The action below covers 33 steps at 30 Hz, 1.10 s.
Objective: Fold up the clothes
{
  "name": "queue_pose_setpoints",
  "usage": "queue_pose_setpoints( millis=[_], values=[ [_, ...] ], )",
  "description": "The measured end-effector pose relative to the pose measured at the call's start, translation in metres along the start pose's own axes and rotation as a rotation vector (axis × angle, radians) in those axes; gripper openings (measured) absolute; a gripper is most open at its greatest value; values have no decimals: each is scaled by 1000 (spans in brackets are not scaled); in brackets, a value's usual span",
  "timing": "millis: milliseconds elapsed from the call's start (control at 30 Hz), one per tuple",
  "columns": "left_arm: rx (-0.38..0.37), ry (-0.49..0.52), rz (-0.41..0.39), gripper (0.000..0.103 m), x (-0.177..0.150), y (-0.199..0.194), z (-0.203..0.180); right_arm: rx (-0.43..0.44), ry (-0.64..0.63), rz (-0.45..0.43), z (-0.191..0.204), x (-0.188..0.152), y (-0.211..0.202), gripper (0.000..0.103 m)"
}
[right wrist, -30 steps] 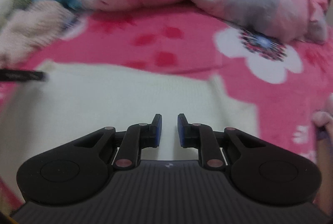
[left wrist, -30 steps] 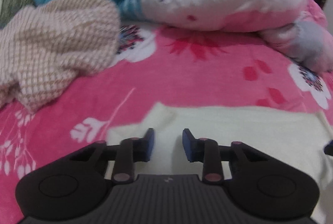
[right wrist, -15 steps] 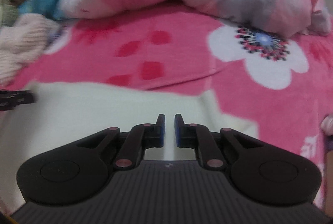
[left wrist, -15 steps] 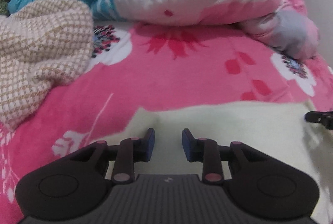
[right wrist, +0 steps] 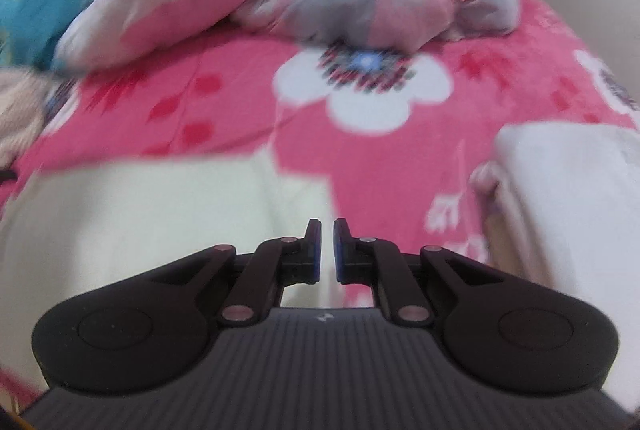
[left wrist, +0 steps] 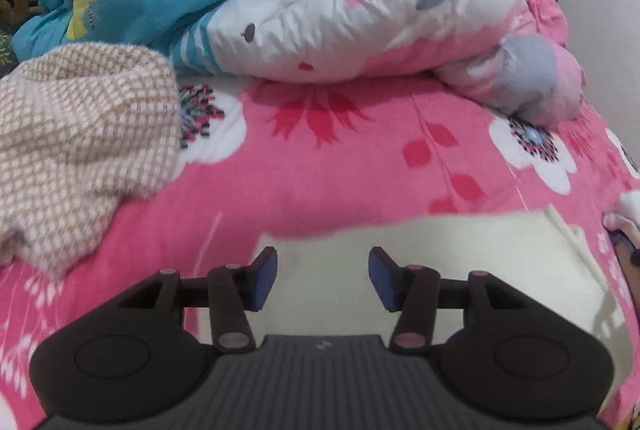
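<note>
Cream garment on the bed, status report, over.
Left claw just opened, nothing in it. Right claw shut, empty. Cream garment flat on pink bedspread. Knit sweater heaped alongside, apart.

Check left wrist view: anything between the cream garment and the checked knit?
Nothing there; only bare pink floral bedsheet separates the cream garment from the checked knit, seen in the left wrist view.

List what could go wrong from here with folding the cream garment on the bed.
1. The left gripper has just been opening with nothing between its pads, so the cream garment lies unheld on that side and may slip out of line.
2. The right gripper looks shut, but no cloth shows between its fingers; pulling may move nothing.
3. The knitted beige garment lies close by and could get dragged along.
</note>
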<state>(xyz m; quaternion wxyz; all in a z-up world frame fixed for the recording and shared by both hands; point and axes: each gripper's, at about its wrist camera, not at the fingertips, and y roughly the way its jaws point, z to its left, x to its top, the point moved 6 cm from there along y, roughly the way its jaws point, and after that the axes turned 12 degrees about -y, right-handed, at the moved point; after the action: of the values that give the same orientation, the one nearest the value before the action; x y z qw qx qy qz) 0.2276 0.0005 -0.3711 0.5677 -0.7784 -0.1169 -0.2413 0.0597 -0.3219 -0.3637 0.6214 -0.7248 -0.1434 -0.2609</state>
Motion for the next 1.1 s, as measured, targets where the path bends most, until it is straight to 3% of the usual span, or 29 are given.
queue_pose_setpoints(
  millis=[267,400,533,600,733,867,967,1033,1100],
  values=[
    [109,-13,75,52,-63,-55,-44,231,-164,-2,37,-27,-1,5],
    [148,-20,125,52,-96,-57,-59,311,-262,-28,53,-30,-3,5],
    [224,17,218,52,-132,-32,-50,261,-332,51,49,-54,18,4],
    [248,8,253,53,-144,-22,-38,265,-326,40,42,-61,24,2],
    [218,18,227,53,-146,-31,-33,260,-328,12,45,-61,14,5],
    [242,84,221,53,-149,-35,-35,272,-340,-9,60,-58,-7,5],
    [306,118,315,55,-155,-25,-30,227,-386,76,72,-72,5,5],
    [301,121,330,55,-153,-26,-29,185,-398,157,76,-86,19,5],
    [304,145,338,55,-147,-32,-29,168,-346,176,80,-75,6,5]
  ],
)
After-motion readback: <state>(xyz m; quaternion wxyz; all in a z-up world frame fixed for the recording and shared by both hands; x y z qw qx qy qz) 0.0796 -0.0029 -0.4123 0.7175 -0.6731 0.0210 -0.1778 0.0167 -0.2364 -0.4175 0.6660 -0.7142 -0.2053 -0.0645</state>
